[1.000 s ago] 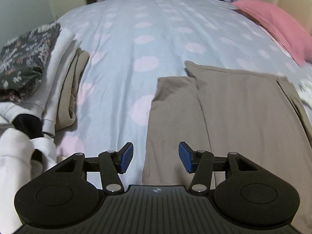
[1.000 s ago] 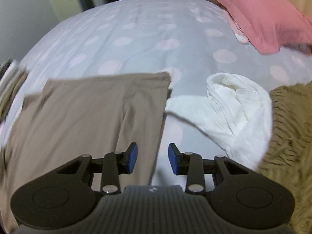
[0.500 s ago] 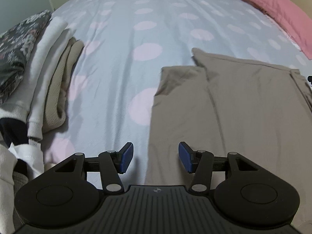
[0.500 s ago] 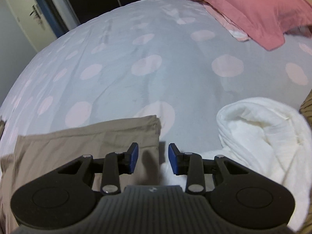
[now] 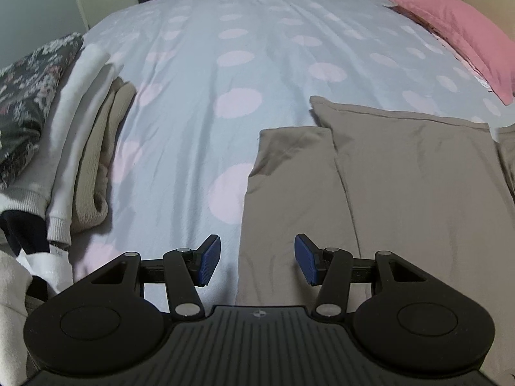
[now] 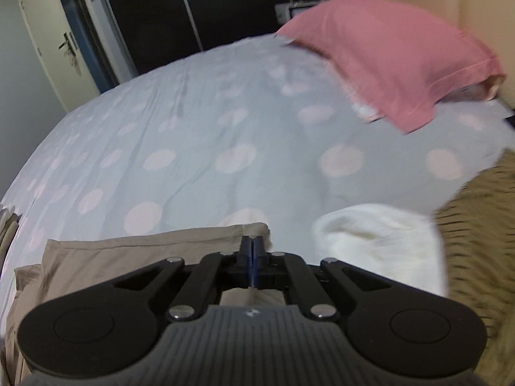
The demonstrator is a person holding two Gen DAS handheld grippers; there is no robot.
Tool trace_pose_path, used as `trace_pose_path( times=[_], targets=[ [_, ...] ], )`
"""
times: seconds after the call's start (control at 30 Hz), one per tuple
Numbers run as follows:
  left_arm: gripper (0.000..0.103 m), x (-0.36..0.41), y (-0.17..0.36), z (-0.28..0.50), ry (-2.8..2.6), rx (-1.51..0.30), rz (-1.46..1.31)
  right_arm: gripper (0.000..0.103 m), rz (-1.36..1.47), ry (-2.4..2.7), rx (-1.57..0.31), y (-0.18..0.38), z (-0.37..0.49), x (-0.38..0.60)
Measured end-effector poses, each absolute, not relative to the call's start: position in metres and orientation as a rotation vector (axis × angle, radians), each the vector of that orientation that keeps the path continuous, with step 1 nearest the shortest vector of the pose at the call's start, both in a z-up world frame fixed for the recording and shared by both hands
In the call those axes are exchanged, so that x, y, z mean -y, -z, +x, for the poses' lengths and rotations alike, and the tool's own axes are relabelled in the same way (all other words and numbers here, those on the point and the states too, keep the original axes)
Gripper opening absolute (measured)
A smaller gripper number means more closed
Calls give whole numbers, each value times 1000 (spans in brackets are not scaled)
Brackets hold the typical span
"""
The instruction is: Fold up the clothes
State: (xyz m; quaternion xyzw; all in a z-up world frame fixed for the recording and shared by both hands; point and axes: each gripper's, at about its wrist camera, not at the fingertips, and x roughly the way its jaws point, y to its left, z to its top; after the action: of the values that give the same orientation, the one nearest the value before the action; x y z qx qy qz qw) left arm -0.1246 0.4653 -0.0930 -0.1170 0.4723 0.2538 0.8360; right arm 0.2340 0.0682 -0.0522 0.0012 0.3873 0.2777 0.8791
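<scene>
Right wrist: right tool (image 6: pixel 252 259) pinched together, angled down over taupe garment (image 6: pixel 135 254).

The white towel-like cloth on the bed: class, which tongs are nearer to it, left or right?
Right. The right tongs sit just beside the white cloth, over the tan garment's corner. The left tongs are at that garment's opposite edge; the cloth is out of their view.

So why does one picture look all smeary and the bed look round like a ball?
Right wrist view: the pink pillow and striped brown knit are smeared, likely from camera motion. Left wrist view: sharp, the taupe garment crisp. Both views: the fisheye lens bulges the dotted bedspread, and corners go dark.
</scene>
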Motion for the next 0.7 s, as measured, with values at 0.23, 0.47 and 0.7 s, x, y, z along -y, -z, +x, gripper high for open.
trace_pose_path(
  times=[0.23, 0.47, 0.7],
  targets=[
    [49, -461, 80, -128, -536, -946, -232, 1, -12, -434, -720, 4, 206, 21],
    [49, -461, 70, -132, -553, -909, -250, 1, -30, -305, -678, -39, 183, 105],
    [49, -459, 68, -133, -559, -908, -253, 1, -46, -105, -657, -53, 177, 169]
  ],
)
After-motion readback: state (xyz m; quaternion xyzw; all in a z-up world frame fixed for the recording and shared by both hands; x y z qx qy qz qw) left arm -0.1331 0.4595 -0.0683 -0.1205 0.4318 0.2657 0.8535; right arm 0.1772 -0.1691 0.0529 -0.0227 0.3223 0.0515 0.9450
